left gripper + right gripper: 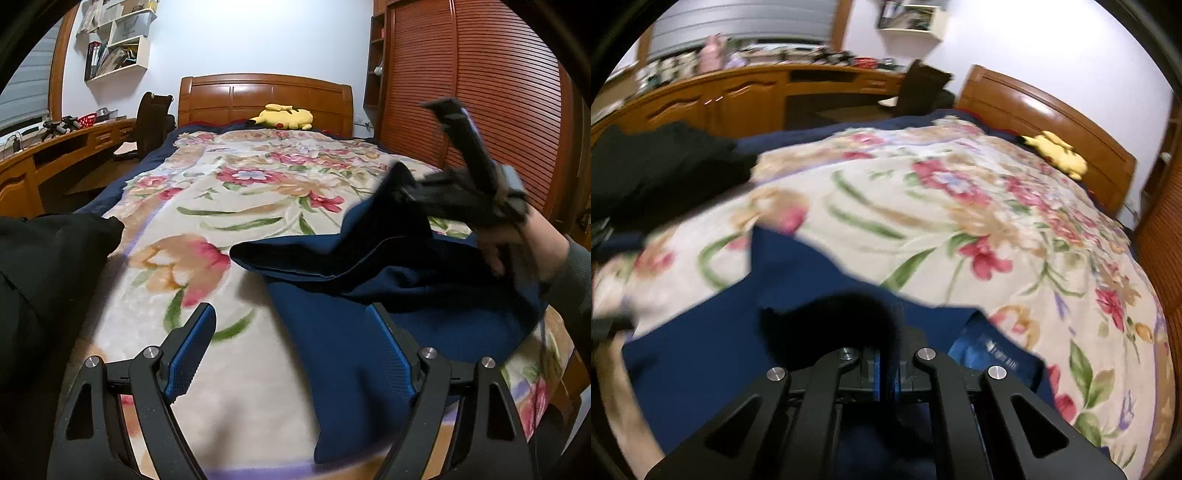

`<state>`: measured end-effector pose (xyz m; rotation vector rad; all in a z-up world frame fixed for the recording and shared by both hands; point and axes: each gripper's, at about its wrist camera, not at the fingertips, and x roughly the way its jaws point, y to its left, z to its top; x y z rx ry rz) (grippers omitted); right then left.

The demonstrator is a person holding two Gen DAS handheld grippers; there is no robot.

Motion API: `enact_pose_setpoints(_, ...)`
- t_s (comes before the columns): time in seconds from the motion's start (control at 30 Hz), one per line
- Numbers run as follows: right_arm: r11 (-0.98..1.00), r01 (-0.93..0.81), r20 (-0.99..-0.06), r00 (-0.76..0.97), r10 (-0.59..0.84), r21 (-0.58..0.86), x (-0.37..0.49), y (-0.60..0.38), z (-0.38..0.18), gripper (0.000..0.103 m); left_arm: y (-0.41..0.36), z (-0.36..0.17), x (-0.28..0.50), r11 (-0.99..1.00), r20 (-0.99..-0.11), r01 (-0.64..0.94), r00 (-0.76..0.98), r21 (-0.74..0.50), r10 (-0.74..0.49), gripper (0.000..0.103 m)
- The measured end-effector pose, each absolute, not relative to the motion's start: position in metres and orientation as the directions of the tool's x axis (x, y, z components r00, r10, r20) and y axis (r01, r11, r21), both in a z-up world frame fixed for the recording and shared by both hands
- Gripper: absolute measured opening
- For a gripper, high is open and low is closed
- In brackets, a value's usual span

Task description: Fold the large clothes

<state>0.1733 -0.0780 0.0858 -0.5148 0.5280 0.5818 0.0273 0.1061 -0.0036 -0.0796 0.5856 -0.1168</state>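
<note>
Hidden / unclear: the right wrist view is motion-blurred. Fingertips of the right gripper are covered by a dark bunch of cloth, so only the blue pads near the hinge show. In the left wrist view the right gripper is a blurred dark shape at the far right, with the right hand behind it, cut off by the frame edge. The print on a lighter blue patch of the garment, near right in the right wrist view, is too blurred to read. The black clothing at the near left runs out of frame, so its full shape cannot be told.

Count: one navy garment, one black clothing pile, one yellow plush toy, one floral blanket, one wooden headboard, two grippers.

Tool: left gripper is spread wide, with nothing between its blue pads; it hangs over the near edge of the bed, its right finger over the navy garment and its left finger over bare blanket. Whether it touches the cloth cannot be told. The right gripper is clenched, pads together, pinching a fold of the navy garment and holding that part raised off the blanket.

Garment position: near right of the bed, lower part lying flat on the blanket, upper part lifted toward the right. The plush toy lies far off by the headboard.
</note>
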Motion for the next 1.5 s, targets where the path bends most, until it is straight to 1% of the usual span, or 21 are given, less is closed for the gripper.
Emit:
enact_pose_setpoints(0.07,0.783,-0.528,-0.575,0.77,0.276,-0.33,0.199,-0.075,0.087,0.004,0.104,-0.004,0.028,0.99,-0.548,0.09,0.825,-0.109,-0.135,0.083)
enact_pose_setpoints(0.13,0.841,-0.461,-0.598,0.77,0.222,-0.281,0.225,-0.081,0.089,0.004,0.101,-0.005,0.029,0.989,-0.549,0.096,0.824,-0.111,-0.142,0.083)
enact_pose_setpoints(0.17,0.866,-0.432,-0.612,0.764,0.202,-0.253,0.235,-0.086,0.09,0.01,0.1,-0.005,0.03,0.989,-0.549,0.1,0.823,-0.112,-0.146,0.083)
enact_pose_setpoints(0.2,0.885,-0.397,-0.615,0.769,0.176,-0.244,0.24,-0.091,0.091,0.024,0.097,-0.005,0.03,0.988,-0.549,0.106,0.822,-0.112,-0.15,0.083)
enact_pose_setpoints(0.23,0.895,-0.375,-0.614,0.773,0.158,-0.241,0.243,-0.096,0.091,0.032,0.095,-0.004,0.03,0.988,-0.549,0.11,0.822,-0.111,-0.153,0.083)
enact_pose_setpoints(0.27,0.896,-0.372,-0.618,0.771,0.154,-0.24,0.243,-0.099,0.091,0.05,0.092,-0.004,0.031,0.987,-0.549,0.116,0.821,-0.108,-0.157,0.083)
enact_pose_setpoints(0.3,0.891,-0.386,-0.628,0.761,0.163,-0.237,0.241,-0.102,0.09,0.059,0.089,-0.004,0.031,0.987,-0.55,0.122,0.82,-0.106,-0.161,0.083)
enact_pose_setpoints(0.33,0.884,-0.398,-0.632,0.757,0.166,-0.244,0.237,-0.104,0.089,0.059,0.086,-0.004,0.032,0.986,-0.55,0.129,0.819,-0.104,-0.165,0.083)
enact_pose_setpoints(0.4,0.873,-0.407,-0.62,0.767,0.166,-0.269,0.221,-0.109,0.091,0.059,0.081,-0.003,0.031,0.984,-0.548,0.141,0.818,-0.106,-0.176,0.083)
enact_pose_setpoints(0.57,0.836,-0.471,-0.601,0.766,0.23,-0.281,0.161,-0.144,0.094,0.059,0.063,0.001,0.031,0.979,-0.538,0.178,0.817,-0.103,-0.205,0.083)
enact_pose_setpoints(0.83,0.838,-0.473,-0.653,0.73,0.2,-0.272,0.091,-0.213,0.078,0.059,0.03,0.004,0.031,0.965,-0.528,0.242,0.809,-0.102,-0.259,0.083)
enact_pose_setpoints(1.1,0.826,-0.502,-0.718,0.671,0.186,-0.255,0.064,-0.23,0.058,0.059,0.005,-0.001,0.033,0.956,-0.544,0.278,0.791,-0.091,-0.281,0.083)
enact_pose_setpoints(1.33,0.822,-0.504,-0.737,0.656,0.164,-0.265,0.067,-0.237,0.057,0.059,-0.003,-0.005,0.034,0.955,-0.558,0.286,0.782,-0.077,-0.279,0.083)
enact_pose_setpoints(1.37,0.817,-0.508,-0.738,0.655,0.159,-0.274,0.065,-0.235,0.057,0.048,-0.003,-0.005,0.034,0.956,-0.558,0.285,0.782,-0.077,-0.278,0.083)
enact_pose_setpoints(1.4,0.811,-0.515,-0.743,0.65,0.158,-0.279,0.066,-0.234,0.056,0.034,-0.003,-0.005,0.034,0.956,-0.558,0.283,0.782,-0.077,-0.277,0.083)
enact_pose_setpoints(1.43,0.806,-0.517,-0.742,0.652,0.154,-0.287,0.069,-0.233,0.056,0.026,-0.003,-0.006,0.034,0.956,-0.559,0.282,0.782,-0.077,-0.276,0.083)
enact_pose_setpoints(1.47,0.804,-0.509,-0.733,0.665,0.141,-0.308,0.071,-0.231,0.057,0.01,-0.003,-0.006,0.035,0.957,-0.56,0.28,0.782,-0.077,-0.274,0.083)
enact_pose_setpoints(1.5,0.8,-0.504,-0.725,0.677,0.132,-0.325,0.073,-0.23,0.06,0.005,-0.003,-0.006,0.035,0.958,-0.561,0.278,0.782,-0.075,-0.271,0.083)
